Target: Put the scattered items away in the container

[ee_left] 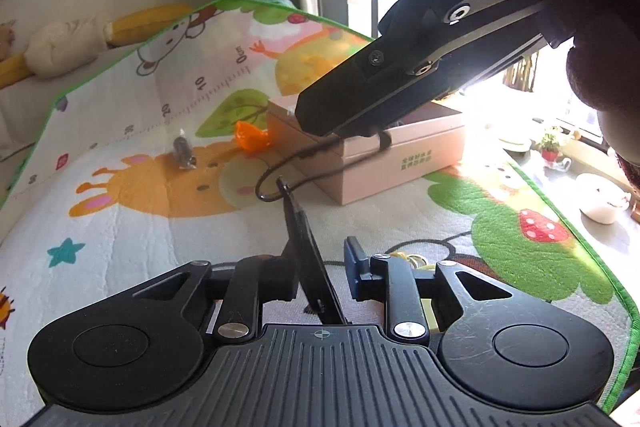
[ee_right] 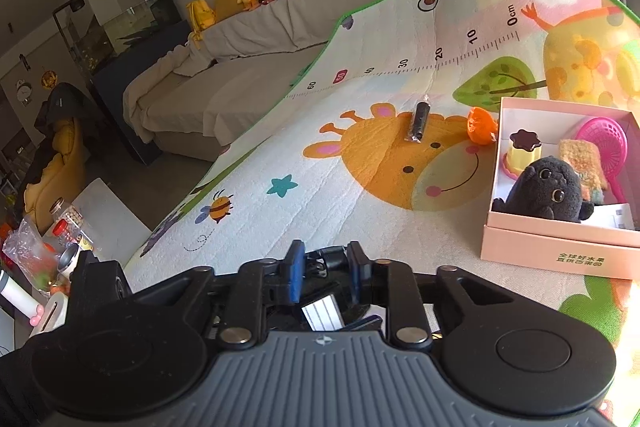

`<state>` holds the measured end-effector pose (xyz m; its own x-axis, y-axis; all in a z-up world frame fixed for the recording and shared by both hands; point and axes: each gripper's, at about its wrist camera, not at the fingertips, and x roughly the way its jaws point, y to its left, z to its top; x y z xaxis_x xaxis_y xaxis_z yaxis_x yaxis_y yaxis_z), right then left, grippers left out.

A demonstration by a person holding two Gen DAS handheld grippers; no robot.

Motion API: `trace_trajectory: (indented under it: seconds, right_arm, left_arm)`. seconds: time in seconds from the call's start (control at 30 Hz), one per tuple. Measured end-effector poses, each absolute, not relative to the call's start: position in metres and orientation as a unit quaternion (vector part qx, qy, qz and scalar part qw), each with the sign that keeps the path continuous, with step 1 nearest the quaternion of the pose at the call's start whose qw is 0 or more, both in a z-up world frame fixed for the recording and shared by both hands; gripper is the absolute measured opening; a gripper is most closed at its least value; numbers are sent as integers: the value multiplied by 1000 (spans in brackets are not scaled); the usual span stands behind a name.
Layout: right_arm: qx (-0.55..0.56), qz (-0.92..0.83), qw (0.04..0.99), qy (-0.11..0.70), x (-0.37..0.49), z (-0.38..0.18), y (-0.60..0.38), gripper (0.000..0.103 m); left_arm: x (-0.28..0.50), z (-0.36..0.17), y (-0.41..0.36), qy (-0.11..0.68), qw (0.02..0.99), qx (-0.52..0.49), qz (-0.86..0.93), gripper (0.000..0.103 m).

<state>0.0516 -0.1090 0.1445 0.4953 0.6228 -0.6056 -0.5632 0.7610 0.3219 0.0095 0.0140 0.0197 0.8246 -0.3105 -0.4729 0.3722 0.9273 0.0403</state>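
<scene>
The left gripper (ee_left: pixel 322 267) is closed narrow, with a black plate (ee_left: pixel 300 227) upright between its fingers; grip cannot be confirmed. A cord (ee_left: pixel 280 167) runs from the plate to the right gripper (ee_left: pixel 340 131), whose jaws are narrow; pad pressure cannot be told. The box (ee_right: pixel 560 247) sits on the mat (ee_right: pixel 320 167), with the orange item (ee_right: pixel 482 126) beside it and the tube (ee_right: pixel 420 121) near.

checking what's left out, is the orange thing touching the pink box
Touching: in the right wrist view the orange thing rests against the pink box outer wall.
</scene>
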Motion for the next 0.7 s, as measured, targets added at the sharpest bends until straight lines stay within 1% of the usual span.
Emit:
trace_trajectory:
  seconds: [0.03, 0.07, 0.1, 0.13, 0.17, 0.2, 0.23, 0.27, 0.4, 0.53, 0.6, 0.67, 0.7]
  right_arm:
    - [42, 334, 871, 358, 50, 143, -117, 56]
    - [43, 325, 878, 348, 49, 141, -125, 72]
    - [39, 313, 888, 334, 46, 137, -136, 76]
    - [28, 300, 896, 325, 43, 133, -146, 83]
    - [14, 289, 901, 323, 41, 127, -153, 90]
    - [1, 281, 903, 325, 38, 120, -159, 93]
    - [-10, 278, 902, 330, 34, 110, -166, 99]
    - [-19, 282, 898, 338, 31, 101, -170, 100]
    - [-33, 302, 875, 377, 16, 69, -168, 100]
    - [-85, 311, 878, 352, -1, 59, -143, 99]
    - [-115, 318, 878, 338, -6, 57, -130, 95]
    - [-131, 320, 876, 336, -7, 54, -121, 82]
    - [-135, 321, 873, 341, -6, 52, -119, 77]
  left_arm:
    - [9, 21, 15, 235, 953, 63, -179, 18]
    - [8, 23, 17, 234, 954, 60, -178, 18]
    - [8, 25, 19, 233, 955, 57, -176, 18]
    - [8, 26, 20, 234, 955, 54, -174, 18]
    - [8, 27, 22, 234, 955, 50, -173, 18]
    - [8, 28, 24, 236, 956, 46, -171, 18]
    - [9, 29, 26, 238, 956, 41, -169, 18]
    - [10, 29, 28, 241, 955, 36, -166, 18]
    - [12, 31, 30, 248, 955, 22, -163, 17]
    - [8, 38, 30, 243, 956, 21, -165, 17]
    - [6, 42, 29, 240, 956, 25, -166, 17]
    - [3, 45, 28, 237, 957, 25, -167, 16]
    - [2, 47, 28, 235, 957, 25, -168, 14]
